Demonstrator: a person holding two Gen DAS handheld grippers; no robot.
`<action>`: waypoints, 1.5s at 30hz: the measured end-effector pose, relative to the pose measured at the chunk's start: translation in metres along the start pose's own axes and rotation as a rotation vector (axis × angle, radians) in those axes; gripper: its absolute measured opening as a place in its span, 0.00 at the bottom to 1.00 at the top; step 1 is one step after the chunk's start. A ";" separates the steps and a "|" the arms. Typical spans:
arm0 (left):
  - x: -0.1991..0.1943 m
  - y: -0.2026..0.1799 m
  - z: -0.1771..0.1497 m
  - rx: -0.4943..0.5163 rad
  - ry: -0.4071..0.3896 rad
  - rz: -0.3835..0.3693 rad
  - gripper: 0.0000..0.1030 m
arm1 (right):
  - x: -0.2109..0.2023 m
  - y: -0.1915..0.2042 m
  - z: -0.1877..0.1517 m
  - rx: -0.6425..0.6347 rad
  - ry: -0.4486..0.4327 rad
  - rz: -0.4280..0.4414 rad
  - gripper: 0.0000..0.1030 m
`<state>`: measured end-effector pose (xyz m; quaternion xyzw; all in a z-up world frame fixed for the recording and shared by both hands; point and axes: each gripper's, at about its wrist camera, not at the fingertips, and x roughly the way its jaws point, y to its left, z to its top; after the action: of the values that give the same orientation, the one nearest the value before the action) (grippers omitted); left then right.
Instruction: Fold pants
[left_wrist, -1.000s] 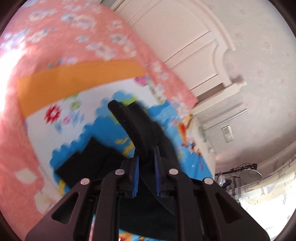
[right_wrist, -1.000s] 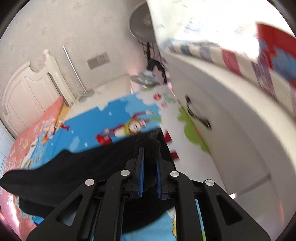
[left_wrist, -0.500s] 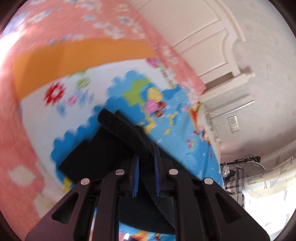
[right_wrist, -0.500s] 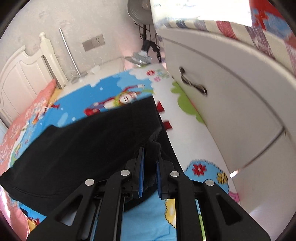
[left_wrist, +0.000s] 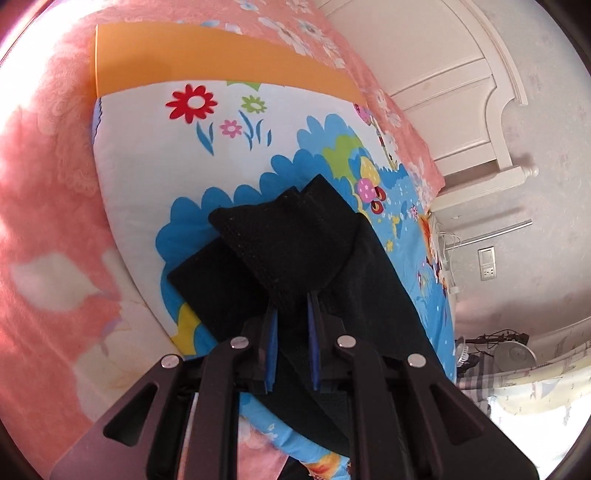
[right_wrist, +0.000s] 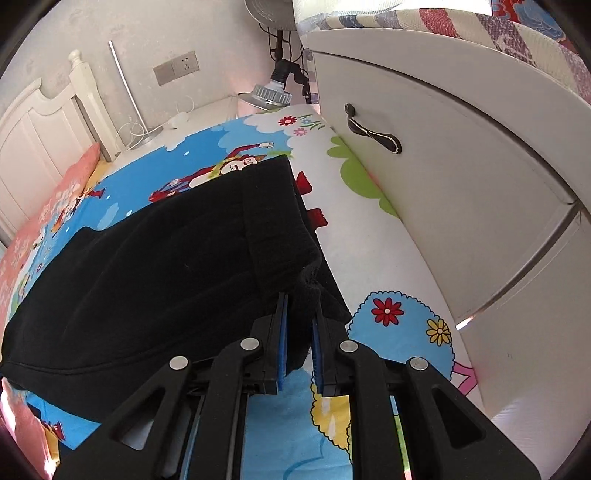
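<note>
Fabric fills both grips — my left gripper (left_wrist: 291, 314) is clenched on a bunched corner of the black pants (left_wrist: 295, 236), and my right gripper (right_wrist: 299, 317) pinches the ribbed waistband edge of the same pants (right_wrist: 155, 266). I see the pants spread flat across the cartoon play mat (right_wrist: 399, 328). Beyond the mat's right edge stands a white drawer unit (right_wrist: 461, 155); past its far end, a wall socket (right_wrist: 176, 68) — and a pink floral bedspread (left_wrist: 48, 155) lies along the mat's left edge.
</note>
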<state>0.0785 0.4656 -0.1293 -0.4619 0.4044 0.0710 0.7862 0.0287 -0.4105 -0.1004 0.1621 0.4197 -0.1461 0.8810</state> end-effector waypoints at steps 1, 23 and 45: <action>-0.003 -0.008 0.000 0.019 -0.012 0.010 0.13 | -0.001 0.002 0.002 -0.002 -0.003 0.002 0.12; -0.019 0.003 -0.026 0.006 -0.153 0.149 0.35 | 0.005 -0.008 -0.013 0.003 -0.003 -0.011 0.13; 0.043 -0.342 -0.324 1.121 0.059 -0.311 0.69 | 0.011 -0.024 -0.015 0.029 -0.068 0.003 0.16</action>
<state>0.0883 0.0078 -0.0100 -0.0308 0.3295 -0.2830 0.9002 0.0157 -0.4272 -0.1223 0.1702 0.3869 -0.1561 0.8927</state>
